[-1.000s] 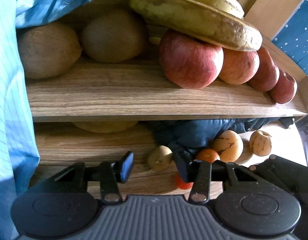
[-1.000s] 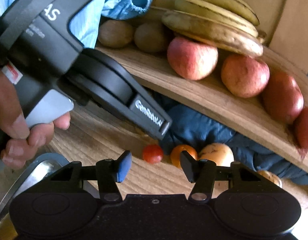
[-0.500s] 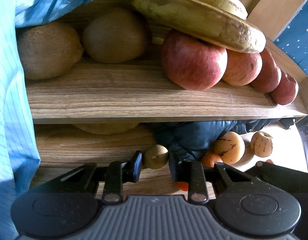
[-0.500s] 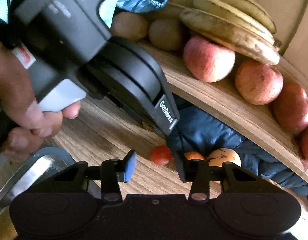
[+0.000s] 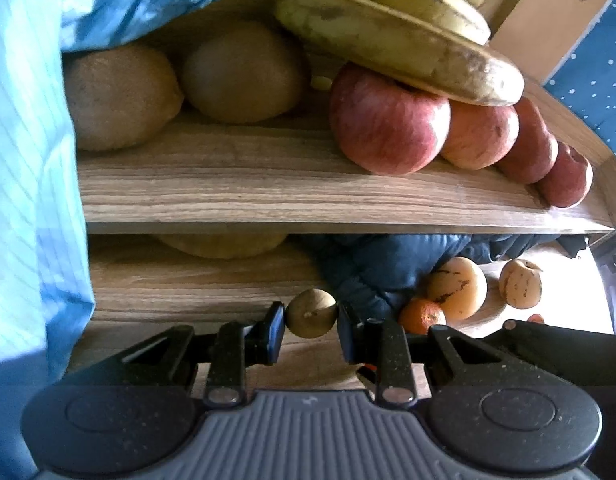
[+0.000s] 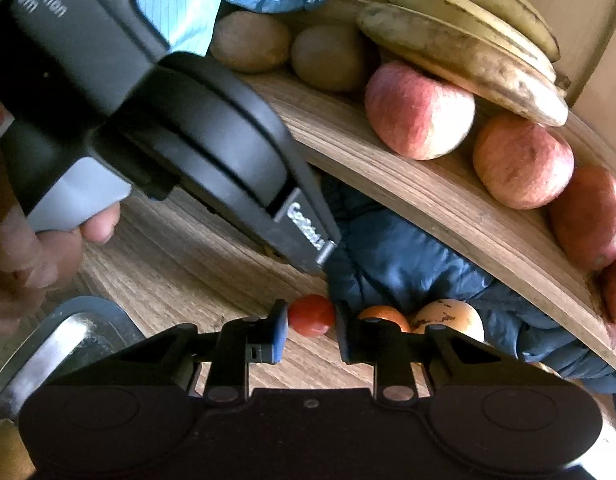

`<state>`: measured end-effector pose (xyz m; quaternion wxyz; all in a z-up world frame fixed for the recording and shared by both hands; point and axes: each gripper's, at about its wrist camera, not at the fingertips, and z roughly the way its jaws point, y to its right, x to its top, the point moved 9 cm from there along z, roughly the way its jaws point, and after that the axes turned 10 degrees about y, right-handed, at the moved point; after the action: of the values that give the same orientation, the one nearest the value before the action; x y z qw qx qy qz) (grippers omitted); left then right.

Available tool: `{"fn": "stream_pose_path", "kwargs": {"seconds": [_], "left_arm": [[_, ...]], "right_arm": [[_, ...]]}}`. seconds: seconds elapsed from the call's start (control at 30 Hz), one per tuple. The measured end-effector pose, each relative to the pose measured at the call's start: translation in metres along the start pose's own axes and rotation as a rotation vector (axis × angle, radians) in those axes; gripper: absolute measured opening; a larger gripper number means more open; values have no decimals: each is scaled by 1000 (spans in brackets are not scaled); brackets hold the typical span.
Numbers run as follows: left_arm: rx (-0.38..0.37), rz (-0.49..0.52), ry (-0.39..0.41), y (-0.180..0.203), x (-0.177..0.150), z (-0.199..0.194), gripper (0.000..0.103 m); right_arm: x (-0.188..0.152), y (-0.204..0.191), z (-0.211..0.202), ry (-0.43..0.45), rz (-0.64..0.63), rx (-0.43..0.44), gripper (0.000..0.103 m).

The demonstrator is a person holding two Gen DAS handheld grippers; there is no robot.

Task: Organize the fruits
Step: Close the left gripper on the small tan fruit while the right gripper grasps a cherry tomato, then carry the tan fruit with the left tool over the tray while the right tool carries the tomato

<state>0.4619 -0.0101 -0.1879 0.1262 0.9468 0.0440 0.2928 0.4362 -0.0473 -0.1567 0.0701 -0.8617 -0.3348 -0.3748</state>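
Our left gripper [image 5: 311,319], open a second ago, now clamps a small tan fruit [image 5: 311,313] just above the lower board [image 5: 188,284]. Our right gripper [image 6: 311,322] has likewise closed, pinching the cherry tomato [image 6: 311,315]. On the shelf [image 5: 268,192] above, kiwis [image 5: 244,72], apples [image 5: 387,120] and bananas [image 5: 395,40] are unmoved.

Left tool [image 5: 311,316] and right tool [image 6: 311,317] both clamped.

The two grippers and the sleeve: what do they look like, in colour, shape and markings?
The left gripper has a ribbed grey body, black round hubs and dark blue finger pads. The right gripper has a plain black body with the same hubs. White lettering marks the left gripper's side. The sleeve is light blue, finely striped.
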Motion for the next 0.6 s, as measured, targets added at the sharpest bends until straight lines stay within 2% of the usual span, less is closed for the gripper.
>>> {"fn": "stream_pose_path", "kwargs": {"seconds": [0.27,0.6], "left_arm": [[-3,18,17,12,-12,-24,31],[9,30,39,27,-39,-61,31]], "right_arm": [[-10,12,-25,24,45,-13,27],[-23,9,-79,69,84,-28,27]]}}
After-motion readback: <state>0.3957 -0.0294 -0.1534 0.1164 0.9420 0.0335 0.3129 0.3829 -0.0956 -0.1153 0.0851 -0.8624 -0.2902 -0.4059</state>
